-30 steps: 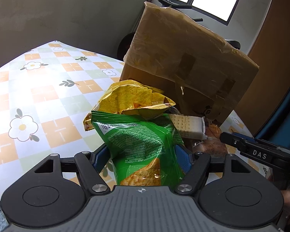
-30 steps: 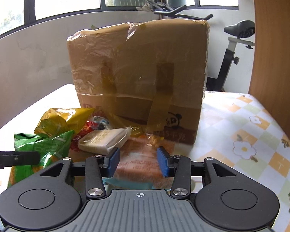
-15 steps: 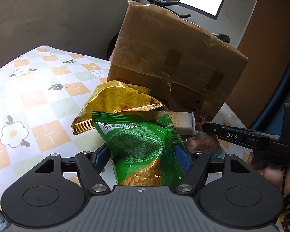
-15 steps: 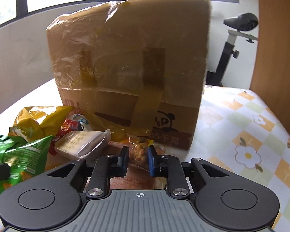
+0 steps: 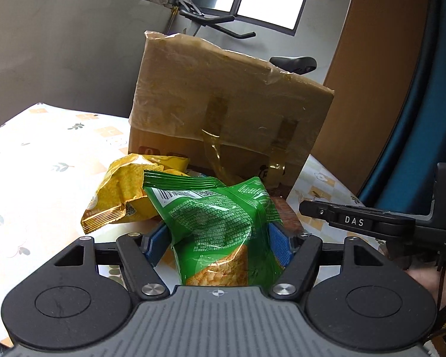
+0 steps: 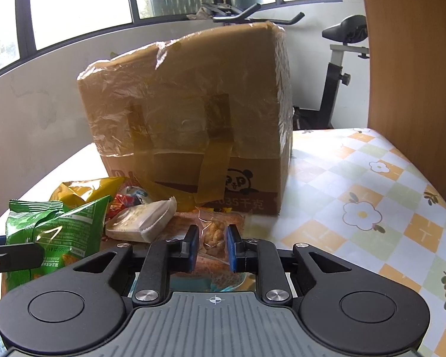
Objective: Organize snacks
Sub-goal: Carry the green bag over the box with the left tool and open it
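With the left gripper [image 5: 217, 242] clamped on the green snack bag [image 5: 220, 223] and the right gripper [image 6: 212, 245] clamped on a clear snack packet [image 6: 212, 235], pick-up is done; next, lift both toward the cardboard box [image 6: 187, 122].

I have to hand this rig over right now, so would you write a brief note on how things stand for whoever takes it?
Left gripper: shut on the green snack bag, held clear of the table.
Right gripper: shut on a small clear packet of golden snacks.
On the flowered tablecloth, before the taped cardboard box: yellow chip bag, white cracker pack, a red-wrapped item and a flat orange packet under the clear one.
Done: two snacks gripped.
Left: place both, then sort the remaining pile. Whether the box is the destination cannot be told; its visible side is taped.
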`<move>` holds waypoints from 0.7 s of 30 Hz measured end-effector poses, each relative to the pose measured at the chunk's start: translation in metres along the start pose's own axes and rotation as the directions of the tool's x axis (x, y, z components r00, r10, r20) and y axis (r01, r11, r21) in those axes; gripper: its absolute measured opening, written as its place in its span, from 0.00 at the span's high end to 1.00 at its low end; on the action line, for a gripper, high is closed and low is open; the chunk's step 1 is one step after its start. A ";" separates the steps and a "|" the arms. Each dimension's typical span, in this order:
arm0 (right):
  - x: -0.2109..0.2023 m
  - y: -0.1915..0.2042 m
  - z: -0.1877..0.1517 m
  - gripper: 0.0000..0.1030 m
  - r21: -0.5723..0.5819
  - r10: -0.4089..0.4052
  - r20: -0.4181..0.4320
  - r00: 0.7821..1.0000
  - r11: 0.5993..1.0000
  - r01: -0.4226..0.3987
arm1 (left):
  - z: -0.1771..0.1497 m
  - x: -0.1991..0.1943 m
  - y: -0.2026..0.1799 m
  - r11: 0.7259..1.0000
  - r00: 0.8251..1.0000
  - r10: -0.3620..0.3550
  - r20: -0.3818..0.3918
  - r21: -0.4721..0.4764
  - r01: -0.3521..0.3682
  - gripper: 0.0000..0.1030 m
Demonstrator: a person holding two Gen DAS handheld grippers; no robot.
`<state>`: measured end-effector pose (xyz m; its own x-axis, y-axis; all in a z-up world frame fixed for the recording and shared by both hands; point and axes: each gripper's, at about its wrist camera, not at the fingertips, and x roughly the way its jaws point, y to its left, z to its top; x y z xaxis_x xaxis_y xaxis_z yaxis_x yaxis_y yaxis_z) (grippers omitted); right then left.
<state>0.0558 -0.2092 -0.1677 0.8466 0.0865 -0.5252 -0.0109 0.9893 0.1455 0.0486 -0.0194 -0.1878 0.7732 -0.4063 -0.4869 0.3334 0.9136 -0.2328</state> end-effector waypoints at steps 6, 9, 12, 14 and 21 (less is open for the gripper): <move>-0.020 0.005 0.015 0.82 -0.025 0.016 0.076 0.997 1.000 -0.014 | 0.011 -0.014 0.000 1.000 0.998 -0.011 0.068 0.014 0.011 0.30; -0.031 0.008 0.031 0.82 -0.049 0.025 0.128 0.992 0.999 -0.019 | 0.030 -0.022 0.000 1.000 0.994 -0.023 0.111 0.022 0.021 0.30; -0.041 0.007 0.053 0.82 -0.057 0.040 0.182 0.983 0.998 -0.030 | 0.055 -0.031 -0.004 0.998 0.985 -0.018 0.170 0.066 0.007 0.29; -0.046 0.007 0.070 0.82 -0.073 0.048 0.216 0.975 0.997 -0.033 | 0.076 -0.035 -0.006 0.996 0.977 -0.021 0.214 0.092 0.001 0.29; -0.054 0.007 0.135 0.82 -0.140 0.075 0.324 0.943 0.990 -0.031 | 0.157 -0.032 -0.014 0.992 0.941 -0.046 0.335 0.127 0.003 0.29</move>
<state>0.0823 -0.2223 -0.0248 0.9700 0.1180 -0.2124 -0.1115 0.9929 0.0423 0.1035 -0.0167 -0.0371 0.8932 -0.4181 -0.1654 0.4014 0.9073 -0.1255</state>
